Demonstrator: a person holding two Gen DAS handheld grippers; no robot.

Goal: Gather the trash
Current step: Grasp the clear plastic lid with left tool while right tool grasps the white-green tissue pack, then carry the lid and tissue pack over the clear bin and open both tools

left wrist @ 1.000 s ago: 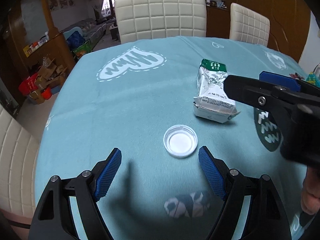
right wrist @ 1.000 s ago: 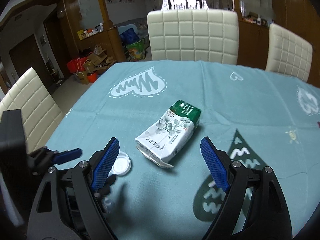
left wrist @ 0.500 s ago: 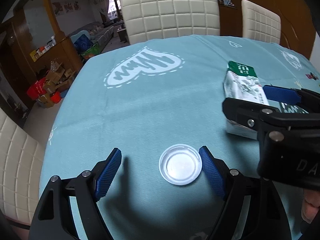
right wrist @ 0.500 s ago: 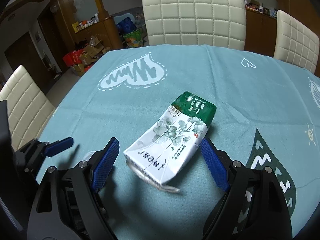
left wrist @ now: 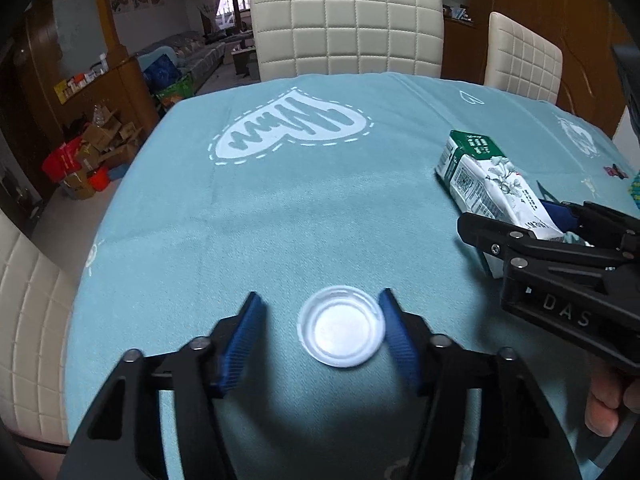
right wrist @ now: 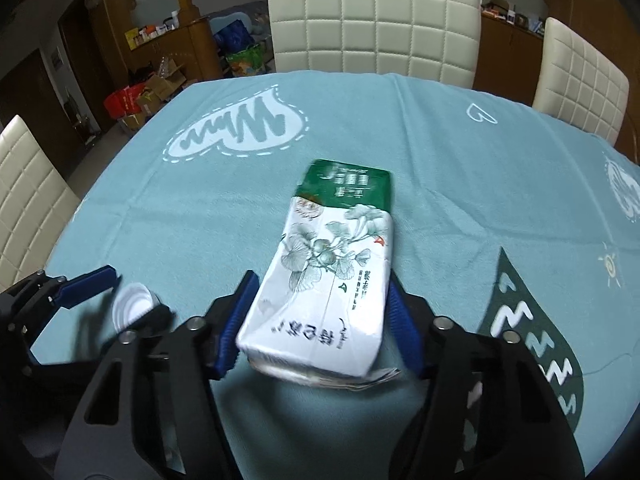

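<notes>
A round white plastic lid [left wrist: 342,326] lies on the teal tablecloth [left wrist: 280,208] between the blue pads of my left gripper [left wrist: 322,340]. Its jaws are closing: the right pad touches the lid's rim, while a gap remains at the left pad. A white and green tissue pack [right wrist: 332,280] lies lengthwise between the fingers of my right gripper [right wrist: 320,324], whose jaws are closing with both pads against the pack's sides. The left wrist view shows the right gripper [left wrist: 536,224] at the right, around the near end of the tissue pack [left wrist: 484,176]. The left gripper [right wrist: 120,300] is at the lower left of the right wrist view.
Cream quilted chairs [left wrist: 348,28] [right wrist: 580,76] stand at the table's far side, another chair [right wrist: 24,200] at its left. Cardboard boxes and red bags [left wrist: 88,156] sit on the floor beyond the left edge. A person's fingers [left wrist: 604,400] hold the right gripper.
Both grippers' jaws have narrowed. The lid now sits between the left pads, touching the right one. The tissue pack has turned from diagonal to in line with the right gripper.
</notes>
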